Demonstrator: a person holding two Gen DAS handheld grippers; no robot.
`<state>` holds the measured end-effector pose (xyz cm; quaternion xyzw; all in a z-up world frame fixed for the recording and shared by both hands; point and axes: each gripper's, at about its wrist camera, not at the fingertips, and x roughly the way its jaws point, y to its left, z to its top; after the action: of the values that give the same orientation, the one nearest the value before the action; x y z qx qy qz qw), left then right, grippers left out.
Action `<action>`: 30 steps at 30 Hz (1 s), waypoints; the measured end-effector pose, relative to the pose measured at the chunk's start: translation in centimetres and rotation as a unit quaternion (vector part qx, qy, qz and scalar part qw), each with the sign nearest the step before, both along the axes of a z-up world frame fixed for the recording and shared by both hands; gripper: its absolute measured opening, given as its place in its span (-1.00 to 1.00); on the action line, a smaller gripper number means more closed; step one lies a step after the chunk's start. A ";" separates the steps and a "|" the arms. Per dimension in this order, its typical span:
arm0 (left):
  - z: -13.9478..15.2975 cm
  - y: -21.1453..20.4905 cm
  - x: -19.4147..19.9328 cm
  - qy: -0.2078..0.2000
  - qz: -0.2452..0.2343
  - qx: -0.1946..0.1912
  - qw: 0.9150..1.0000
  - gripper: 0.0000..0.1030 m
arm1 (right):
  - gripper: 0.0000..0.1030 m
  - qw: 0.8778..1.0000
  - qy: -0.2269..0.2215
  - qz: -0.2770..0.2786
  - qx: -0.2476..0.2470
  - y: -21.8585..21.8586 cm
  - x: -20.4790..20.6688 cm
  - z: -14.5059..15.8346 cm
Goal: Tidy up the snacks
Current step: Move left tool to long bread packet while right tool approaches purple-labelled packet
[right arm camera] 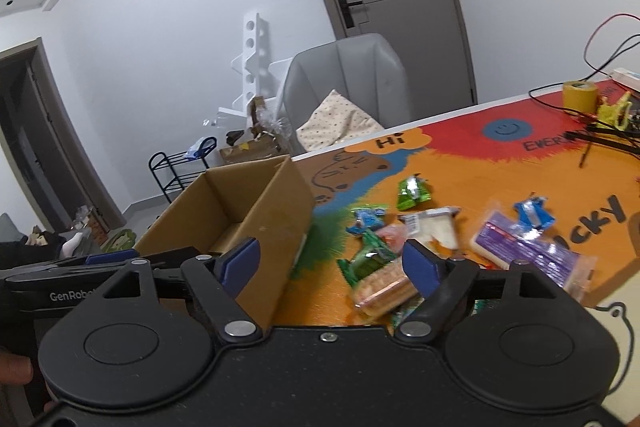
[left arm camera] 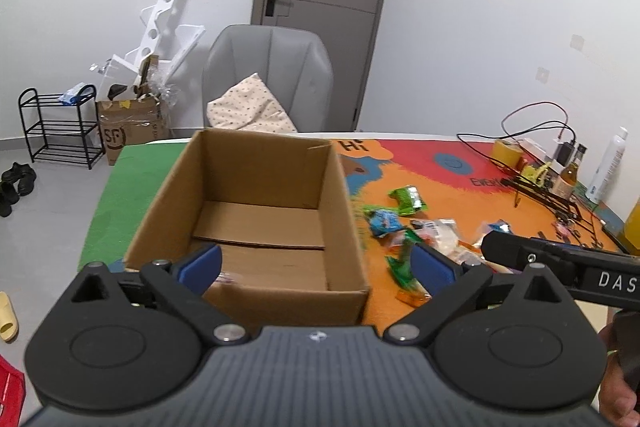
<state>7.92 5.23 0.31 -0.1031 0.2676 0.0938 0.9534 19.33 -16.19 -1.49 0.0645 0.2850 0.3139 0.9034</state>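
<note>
An open cardboard box (left arm camera: 260,211) stands on the left part of the counter (right arm camera: 500,179), on a bright printed mat, and the snacks are still nearly all outside it — a loose pile of packets just right of the box. In that pile a green packet (right arm camera: 414,193) lies farthest back, a blue packet (right arm camera: 366,219) sits close to the box wall, a purple-and-white packet (right arm camera: 528,247) lies to the right, and a clear pack of round biscuits (right arm camera: 384,291) is nearest. The box floor is almost bare; only a small pinkish wrapper seems to show at its near edge behind one pad, too hidden to name. The left gripper (left arm camera: 316,263) hovers above the near rim of the box with its jaws spread wide and nothing between them. The right gripper (right arm camera: 332,267) hangs over the near edge of the pile, jaws open and empty, with the biscuit pack below and between the pads but not pressed. Judging by this, the sorting has barely begun — almost every packet has yet to be picked up and put in the box.
</note>
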 end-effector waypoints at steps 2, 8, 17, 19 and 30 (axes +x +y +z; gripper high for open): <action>0.1 -0.6 0.2 -0.001 -0.007 -0.001 1.000 0.94 | 0.54 1.000 0.002 -0.005 0.000 -0.6 0.1 0.0; 0.2 -2.5 0.7 0.000 -0.025 -0.002 1.000 0.94 | 0.56 1.000 0.005 -0.020 0.002 -2.6 0.3 -0.4; -0.1 -5.3 1.8 0.006 -0.055 -0.004 0.998 0.94 | 0.56 0.999 0.012 -0.039 0.005 -5.7 0.6 -1.2; -0.2 -5.9 2.1 0.008 -0.064 -0.004 0.998 0.94 | 0.56 0.999 0.014 -0.042 0.007 -6.4 0.8 -1.5; -1.0 -9.2 3.9 0.013 -0.086 0.008 0.996 0.93 | 0.54 0.998 0.031 -0.060 0.012 -9.1 2.0 -3.3</action>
<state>11.77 -3.96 -0.68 -0.0711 0.2872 0.0154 0.9551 21.35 -25.34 -4.80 0.1016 0.3046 0.2599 0.9107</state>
